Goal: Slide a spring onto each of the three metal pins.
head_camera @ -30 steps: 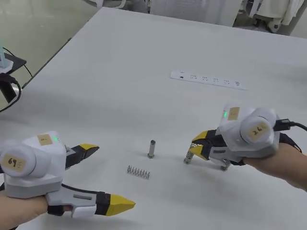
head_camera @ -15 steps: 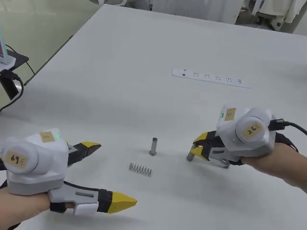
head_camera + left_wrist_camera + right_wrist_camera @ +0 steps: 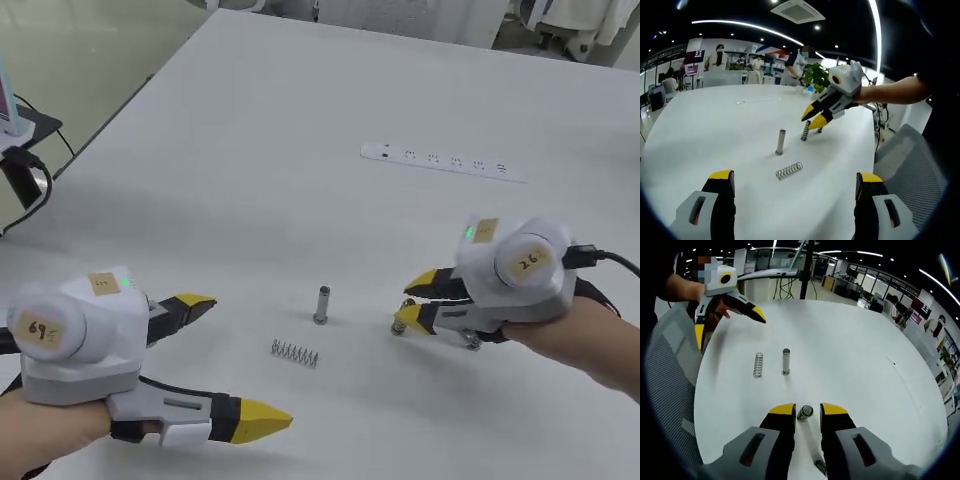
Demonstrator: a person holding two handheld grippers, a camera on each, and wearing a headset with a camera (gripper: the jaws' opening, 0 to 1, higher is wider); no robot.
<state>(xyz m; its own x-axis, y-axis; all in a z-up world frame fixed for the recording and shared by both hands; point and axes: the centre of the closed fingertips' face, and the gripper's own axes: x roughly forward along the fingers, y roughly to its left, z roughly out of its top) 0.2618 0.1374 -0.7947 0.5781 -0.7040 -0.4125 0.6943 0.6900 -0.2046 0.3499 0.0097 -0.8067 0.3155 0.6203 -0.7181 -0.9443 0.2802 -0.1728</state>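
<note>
While your right gripper (image 3: 808, 409) sits parted around a sprung pin (image 3: 805, 413), your wide-open left gripper (image 3: 795, 176) is nearer the loose spring (image 3: 789, 170), crosswise dead ahead.

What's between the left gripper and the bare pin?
A loose spring lies flat between the open left gripper and the pin, seen in the left gripper view.

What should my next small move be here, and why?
Probably ease the open left gripper forward to the loose spring and close on it. That spring lies flat on the table beside the bare pin, while the right gripper stands at a sprung pin.
</note>
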